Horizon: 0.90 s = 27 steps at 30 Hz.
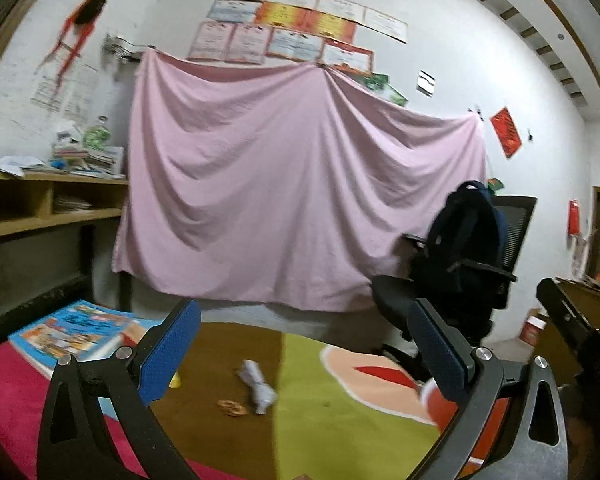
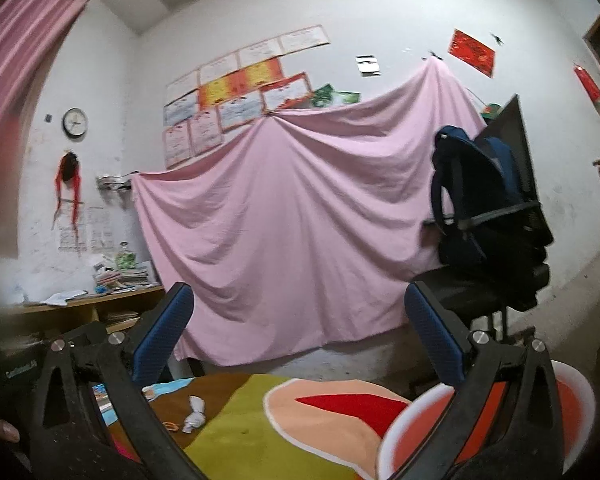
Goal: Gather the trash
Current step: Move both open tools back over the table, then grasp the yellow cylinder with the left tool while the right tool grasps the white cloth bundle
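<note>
On the colourful rug (image 1: 340, 408), the crumpled white paper (image 1: 257, 387) lies where the brown and green patches meet, long axis running away and slightly left. It lies below and ahead of the released, empty left tongs (image 1: 302, 354), left of the equally released right tongs (image 2: 300, 338); the left looks nearer.

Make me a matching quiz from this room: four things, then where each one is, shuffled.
Things:
1 backpack
2 clock
3 crumpled paper
4 books

Places:
A on the rug
B on the desk
C on the chair
D on the wall

Pairs: 1-C, 2-D, 3-A, 4-B
</note>
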Each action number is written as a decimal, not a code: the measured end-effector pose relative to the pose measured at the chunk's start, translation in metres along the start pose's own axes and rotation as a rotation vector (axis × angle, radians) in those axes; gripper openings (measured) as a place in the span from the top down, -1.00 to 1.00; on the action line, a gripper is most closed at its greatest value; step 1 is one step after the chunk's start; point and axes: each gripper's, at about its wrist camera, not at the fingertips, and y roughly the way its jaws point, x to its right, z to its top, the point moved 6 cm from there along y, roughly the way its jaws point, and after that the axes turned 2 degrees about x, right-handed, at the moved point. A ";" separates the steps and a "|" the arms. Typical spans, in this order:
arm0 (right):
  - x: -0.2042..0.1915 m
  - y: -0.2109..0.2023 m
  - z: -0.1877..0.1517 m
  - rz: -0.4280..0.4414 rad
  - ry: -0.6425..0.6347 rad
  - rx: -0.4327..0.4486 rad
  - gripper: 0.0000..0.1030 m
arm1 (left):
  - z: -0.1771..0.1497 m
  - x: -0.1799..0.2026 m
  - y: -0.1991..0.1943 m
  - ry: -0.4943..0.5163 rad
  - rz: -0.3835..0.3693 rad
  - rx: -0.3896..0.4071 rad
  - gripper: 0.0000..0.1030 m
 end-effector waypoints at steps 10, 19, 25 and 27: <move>-0.055 0.015 -0.021 0.036 -0.104 0.026 -1.00 | -0.015 -0.059 -0.018 0.052 0.127 0.043 -0.97; -0.096 0.044 -0.043 0.084 -0.215 -0.047 -1.00 | -0.024 -0.093 -0.008 0.077 0.174 0.032 -0.97; -0.119 0.067 -0.061 0.115 -0.255 -0.119 -1.00 | -0.026 -0.111 0.001 0.087 0.186 0.031 -0.97; -0.126 0.079 -0.072 0.125 -0.275 -0.166 -1.00 | -0.031 -0.117 0.009 0.085 0.188 -0.008 -0.97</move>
